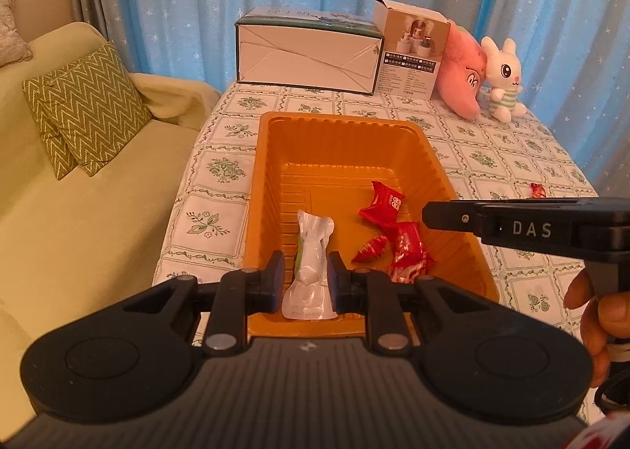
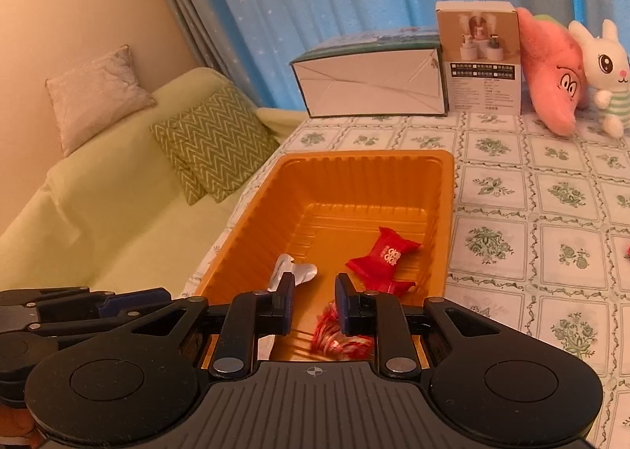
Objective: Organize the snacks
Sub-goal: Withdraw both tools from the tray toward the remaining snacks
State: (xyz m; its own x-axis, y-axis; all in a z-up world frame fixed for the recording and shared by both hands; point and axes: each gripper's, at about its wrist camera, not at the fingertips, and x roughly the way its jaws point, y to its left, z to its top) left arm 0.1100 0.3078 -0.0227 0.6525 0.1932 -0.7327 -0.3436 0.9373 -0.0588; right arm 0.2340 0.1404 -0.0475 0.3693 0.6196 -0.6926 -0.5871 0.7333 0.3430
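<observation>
An orange plastic tray (image 1: 346,134) (image 2: 449,212) sits on the flowered tablecloth. A white snack packet (image 1: 311,264) (image 2: 295,271) lies in its near left part, between the fingers of my left gripper (image 1: 306,283), whose jaws stand slightly apart around it without pinching it. Red wrapped candies (image 1: 388,205) (image 2: 382,252) lie in the tray's right part. My right gripper (image 2: 314,305) is open and empty above the tray's near end, over a red-and-white candy (image 2: 334,334); it shows from the side in the left wrist view (image 1: 433,214). Another red candy (image 1: 537,190) lies on the table right of the tray.
A white carton (image 1: 307,55) (image 2: 374,82), a small product box (image 1: 411,51) (image 2: 484,59), a pink plush (image 1: 464,75) (image 2: 555,71) and a white bunny plush (image 1: 502,78) (image 2: 606,71) stand at the table's back. A green sofa with cushions (image 1: 82,106) (image 2: 208,138) lies left.
</observation>
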